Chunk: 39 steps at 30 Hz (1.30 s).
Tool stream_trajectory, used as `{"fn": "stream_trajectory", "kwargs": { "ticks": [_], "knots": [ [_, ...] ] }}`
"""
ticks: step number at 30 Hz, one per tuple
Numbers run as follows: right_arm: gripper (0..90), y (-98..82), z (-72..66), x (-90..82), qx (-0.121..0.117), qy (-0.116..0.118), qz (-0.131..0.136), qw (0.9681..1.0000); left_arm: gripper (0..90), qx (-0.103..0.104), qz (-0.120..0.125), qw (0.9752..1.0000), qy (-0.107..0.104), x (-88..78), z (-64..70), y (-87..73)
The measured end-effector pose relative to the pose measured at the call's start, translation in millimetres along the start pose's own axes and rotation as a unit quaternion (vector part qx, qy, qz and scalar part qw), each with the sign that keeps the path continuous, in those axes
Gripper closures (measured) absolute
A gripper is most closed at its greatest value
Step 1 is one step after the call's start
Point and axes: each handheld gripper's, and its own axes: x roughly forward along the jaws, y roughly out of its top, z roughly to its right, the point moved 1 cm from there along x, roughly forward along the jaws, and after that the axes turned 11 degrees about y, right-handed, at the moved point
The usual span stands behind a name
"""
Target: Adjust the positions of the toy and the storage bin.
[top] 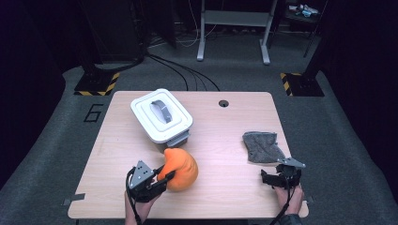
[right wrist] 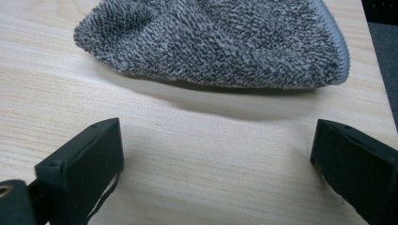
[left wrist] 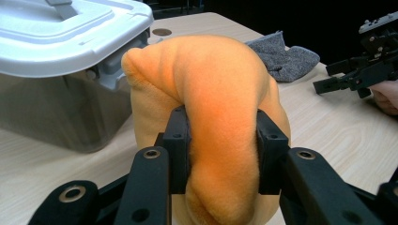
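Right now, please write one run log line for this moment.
left gripper: shut on orange cloth | right gripper: open, before grey cloth | box lid: on

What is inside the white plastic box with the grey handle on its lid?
The white plastic box has its lid shut. In the left gripper view its clear wall shows only a dim, murky interior; no contents can be made out.

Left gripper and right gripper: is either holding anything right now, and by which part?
The left gripper pinches a raised fold of the soft orange cloth. The right gripper is open, holding nothing.
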Motion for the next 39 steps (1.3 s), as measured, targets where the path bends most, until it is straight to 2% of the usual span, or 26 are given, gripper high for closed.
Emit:
{"fn": "stream_trajectory", "kwargs": {
  "ticks": [6, 10, 18, 25, 31, 39],
  "knots": [
    [2.3, 0.0, 0.5, 0.0, 0.001, 0.001, 0.0, 1.0, 64.8, -0.012, -0.006, 0.9999, 0.0, -7.3, -8.5, -6.2],
    [2.3, 0.0, 0.6, 0.0, 0.001, 0.001, -0.001, 1.0, 64.8, -0.019, -0.009, 0.9997, 0.008, -15.2, -16.1, -9.4],
    [2.4, 0.0, 0.9, 0.1, 0.001, 0.003, -0.001, 1.0, 64.7, -0.036, -0.005, 0.9985, 0.042, -34.9, -37.5, -17.0],
    [2.4, 0.0, 1.0, 0.1, 0.0, 0.003, -0.001, 1.0, 64.6, -0.049, 0.0, 0.9959, 0.076, -45.8, -56.9, -19.1],
    [2.6, 0.0, 0.9, 0.0, 0.0, 0.003, -0.002, 1.0, 64.5, -0.059, -0.002, 0.9936, 0.097, -52.1, -73.5, -18.2],
    [2.6, 0.1, 0.7, 0.1, 0.002, 0.003, -0.001, 1.0, 64.2, -0.085, 0.011, 0.989, 0.121, -54.3, -98.3, -13.5]
  ]
}}
